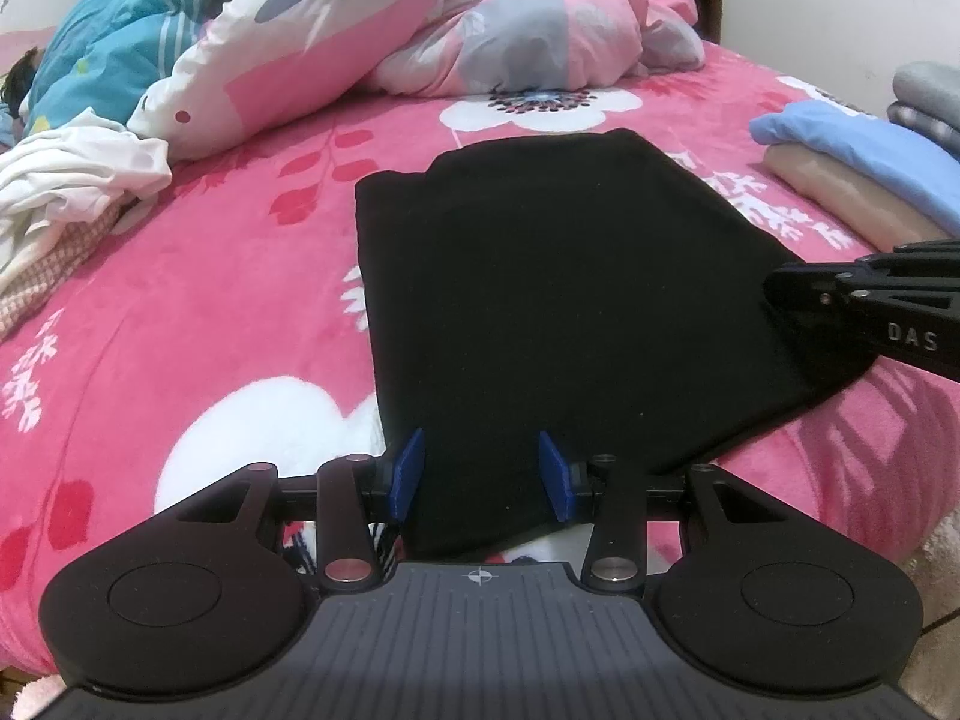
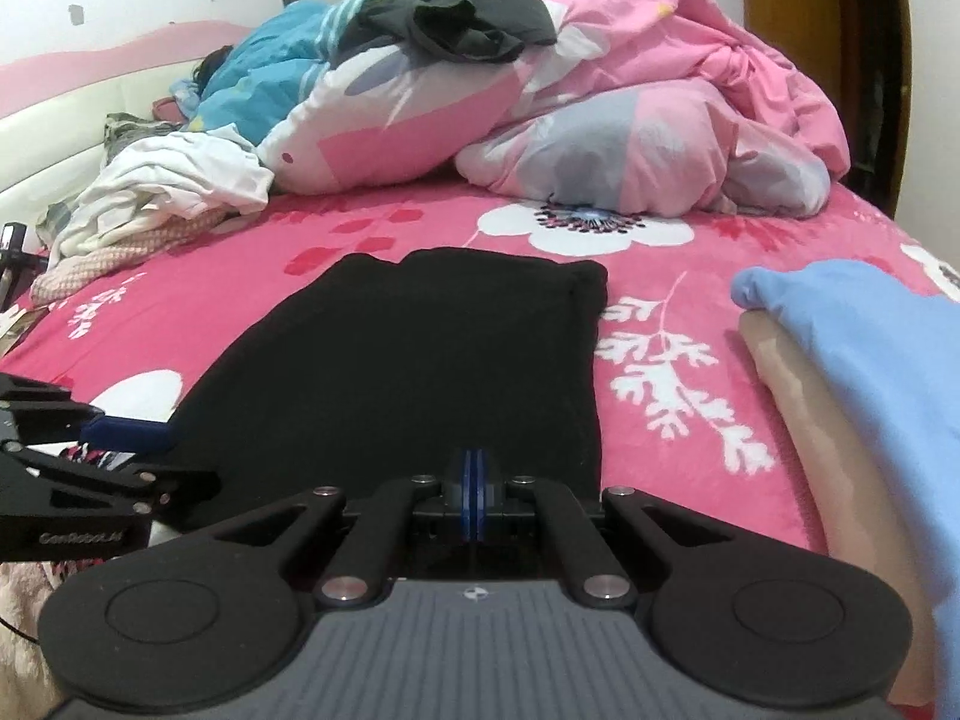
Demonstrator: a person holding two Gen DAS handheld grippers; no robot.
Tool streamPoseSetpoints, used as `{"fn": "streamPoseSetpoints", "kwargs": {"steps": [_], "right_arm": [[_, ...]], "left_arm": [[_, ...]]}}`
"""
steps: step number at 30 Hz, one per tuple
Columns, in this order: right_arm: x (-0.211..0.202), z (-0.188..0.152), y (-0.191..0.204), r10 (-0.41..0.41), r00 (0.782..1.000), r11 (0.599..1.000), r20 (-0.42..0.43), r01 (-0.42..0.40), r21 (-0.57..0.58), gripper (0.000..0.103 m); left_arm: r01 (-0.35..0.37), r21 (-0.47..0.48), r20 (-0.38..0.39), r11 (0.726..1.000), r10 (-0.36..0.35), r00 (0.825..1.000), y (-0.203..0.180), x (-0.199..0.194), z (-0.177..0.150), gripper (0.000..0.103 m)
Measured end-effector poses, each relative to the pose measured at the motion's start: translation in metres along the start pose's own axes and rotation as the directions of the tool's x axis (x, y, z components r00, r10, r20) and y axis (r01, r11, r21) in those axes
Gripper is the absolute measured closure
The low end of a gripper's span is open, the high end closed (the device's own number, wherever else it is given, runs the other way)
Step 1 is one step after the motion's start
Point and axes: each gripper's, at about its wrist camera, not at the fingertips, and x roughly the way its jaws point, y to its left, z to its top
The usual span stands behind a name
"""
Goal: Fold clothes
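In the middle of the pink flowered bedspread [image 1: 198, 312] lies the black garment [image 1: 558, 300], folded flat into a rough rectangle, its near edge at your two grippers. Your left gripper [image 1: 483, 474] stands at this near edge with its blue pads [image 1: 411, 471] apart; the black cloth runs between them, but the pads do not press on it, so nothing is held there. Your right gripper [image 2: 474, 495] has its blue pads fully together, low over the near part of the garment; if a fold of cloth is caught between them, you cannot tell from either camera.

The left wrist view shows the right gripper from the side, coming in from the right edge over the right near corner of the garment. The right wrist view shows the same for the left gripper, at the left edge, with one blue pad against the left side of the cloth.

To the right of the garment, well apart from it, sits a folded stack: a light blue piece [image 2: 864, 324] on a beige one [image 2: 798, 390]. Only the left wrist view shows also a grey folded piece [image 1: 927, 90] behind this stack. At the far side is the crumpled pink duvet [image 2: 690, 96] with a dark garment [image 2: 468, 24] thrown on top, seen whole only in the right wrist view. At the far left lies a heap of white clothes [image 1: 72, 174].
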Motion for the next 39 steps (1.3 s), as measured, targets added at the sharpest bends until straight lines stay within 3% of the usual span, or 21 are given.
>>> {"fn": "streamPoseSetpoints", "kwargs": {"steps": [4, 7, 10, 14, 19, 21, 26, 35, 39], "right_arm": [[0.007, 0.000, -0.005, 0.007, 1.000, 0.999, -0.011, -0.006, 0.036, 0.102], [0.009, 0.004, -0.018, 0.017, 1.000, 0.993, -0.010, -0.016, 0.113, 0.101], [0.010, 0.010, -0.036, 0.029, 1.000, 0.976, -0.002, -0.028, 0.216, 0.086], [0.019, 0.014, -0.064, 0.082, 0.997, 0.929, 0.005, -0.078, 0.363, 0.071], [0.043, 0.017, -0.088, 0.111, 0.994, 0.870, -0.009, -0.093, 0.484, 0.066], [0.055, 0.018, -0.093, 0.134, 0.991, 0.853, -0.010, -0.110, 0.510, 0.064], [0.080, 0.028, -0.101, 0.178, 0.984, 0.842, -0.009, -0.148, 0.519, 0.062], [0.121, 0.056, -0.103, 0.185, 0.982, 0.870, -0.036, -0.147, 0.471, 0.062], [0.146, 0.072, -0.116, 0.225, 0.973, 0.851, -0.052, -0.170, 0.496, 0.062]], "left_arm": [[0.013, 0.004, 0.009, 1.000, -0.013, 1.000, 0.002, 0.000, 0.000, 0.059], [0.083, -0.017, 0.039, 0.996, -0.083, 0.996, 0.016, 0.000, -0.002, 0.055], [0.187, -0.105, 0.086, 0.977, -0.178, 0.980, 0.039, -0.002, -0.003, 0.054], [0.317, -0.243, 0.160, 0.917, -0.285, 0.945, 0.074, 0.003, -0.001, 0.050], [0.409, -0.391, 0.176, 0.825, -0.369, 0.913, 0.103, 0.031, 0.005, 0.049], [0.420, -0.414, 0.162, 0.807, -0.389, 0.907, 0.106, 0.044, 0.008, 0.049], [0.449, -0.405, 0.160, 0.796, -0.422, 0.892, 0.110, 0.072, 0.021, 0.049], [0.524, -0.481, 0.167, 0.703, -0.513, 0.842, 0.132, 0.131, 0.063, 0.049], [0.552, -0.499, 0.165, 0.668, -0.553, 0.817, 0.140, 0.151, 0.082, 0.052]]}}
